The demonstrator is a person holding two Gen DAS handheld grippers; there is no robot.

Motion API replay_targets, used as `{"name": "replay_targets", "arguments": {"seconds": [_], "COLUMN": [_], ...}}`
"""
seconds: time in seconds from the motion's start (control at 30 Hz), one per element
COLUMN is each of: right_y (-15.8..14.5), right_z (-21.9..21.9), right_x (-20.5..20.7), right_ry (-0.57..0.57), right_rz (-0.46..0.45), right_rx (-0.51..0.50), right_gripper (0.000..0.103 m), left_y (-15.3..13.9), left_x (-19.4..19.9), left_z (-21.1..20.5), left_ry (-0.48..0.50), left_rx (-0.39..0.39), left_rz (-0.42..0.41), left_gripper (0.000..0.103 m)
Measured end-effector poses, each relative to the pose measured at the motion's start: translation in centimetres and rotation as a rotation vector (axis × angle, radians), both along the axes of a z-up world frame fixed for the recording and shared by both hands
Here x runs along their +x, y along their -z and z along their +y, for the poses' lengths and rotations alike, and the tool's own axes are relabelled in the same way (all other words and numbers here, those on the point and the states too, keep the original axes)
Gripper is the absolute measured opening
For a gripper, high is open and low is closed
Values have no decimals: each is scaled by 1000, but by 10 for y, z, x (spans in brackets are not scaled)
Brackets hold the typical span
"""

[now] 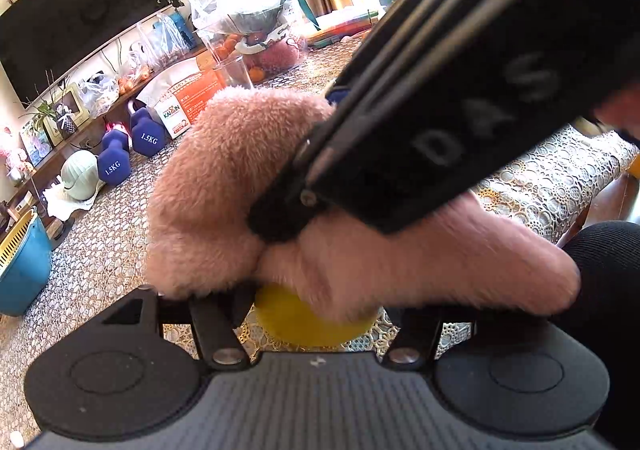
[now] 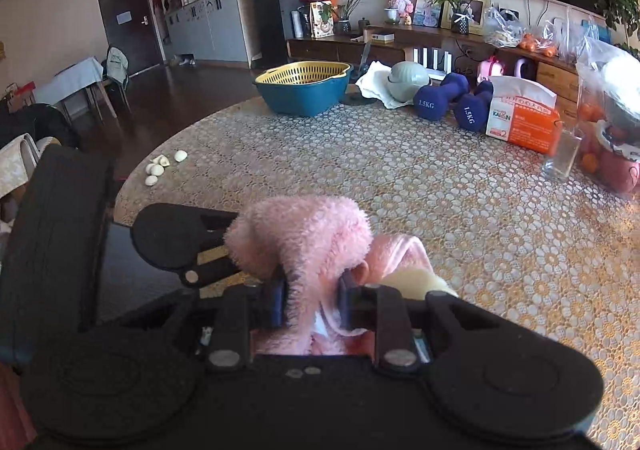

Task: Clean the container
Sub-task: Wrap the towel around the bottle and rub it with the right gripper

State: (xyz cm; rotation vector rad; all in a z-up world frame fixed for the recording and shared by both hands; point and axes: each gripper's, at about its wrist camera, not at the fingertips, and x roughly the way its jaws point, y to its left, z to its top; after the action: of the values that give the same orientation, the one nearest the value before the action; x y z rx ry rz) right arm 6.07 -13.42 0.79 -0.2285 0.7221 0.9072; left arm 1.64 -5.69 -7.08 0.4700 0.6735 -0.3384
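A fluffy pink cloth (image 1: 224, 185) is bunched over a yellow container (image 1: 312, 322), which sits low between my left gripper's (image 1: 316, 302) spread fingers. The cloth hides those fingertips, but the container looks held between them. My right gripper (image 1: 276, 226) comes in from the upper right and presses into the cloth. In the right wrist view, my right gripper (image 2: 312, 302) is shut on the pink cloth (image 2: 304, 238), pinched between its blue pads (image 2: 278, 302). A pale yellow part of the container (image 2: 416, 282) shows just to the right. The left gripper (image 2: 236, 250) lies to the left, tips under the cloth.
The table has a lace cloth (image 2: 400, 177). At its far side stand a blue basin with a yellow strainer (image 2: 304, 89), two blue dumbbells (image 2: 440, 95), an orange-white box (image 2: 524, 121) and an empty glass (image 2: 564, 153). Small white pieces (image 2: 160, 165) lie near the left edge.
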Motion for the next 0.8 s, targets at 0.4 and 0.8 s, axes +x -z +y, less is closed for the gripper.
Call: {"name": "replay_targets", "arguments": {"seconds": [0.4, 0.8], "right_y": [22, 32], "right_z": [-38, -50], "right_x": [34, 31], "right_ry": [187, 236], "right_rz": [-39, -31], "right_rx": [-66, -76], "right_gripper": [26, 25], "left_y": [-10, -8], "left_x": [3, 12], "left_z": [15, 41], "left_ry": [-81, -152], "left_rx": [-83, -350], "left_rz": [0, 194], "left_gripper": [76, 68]}}
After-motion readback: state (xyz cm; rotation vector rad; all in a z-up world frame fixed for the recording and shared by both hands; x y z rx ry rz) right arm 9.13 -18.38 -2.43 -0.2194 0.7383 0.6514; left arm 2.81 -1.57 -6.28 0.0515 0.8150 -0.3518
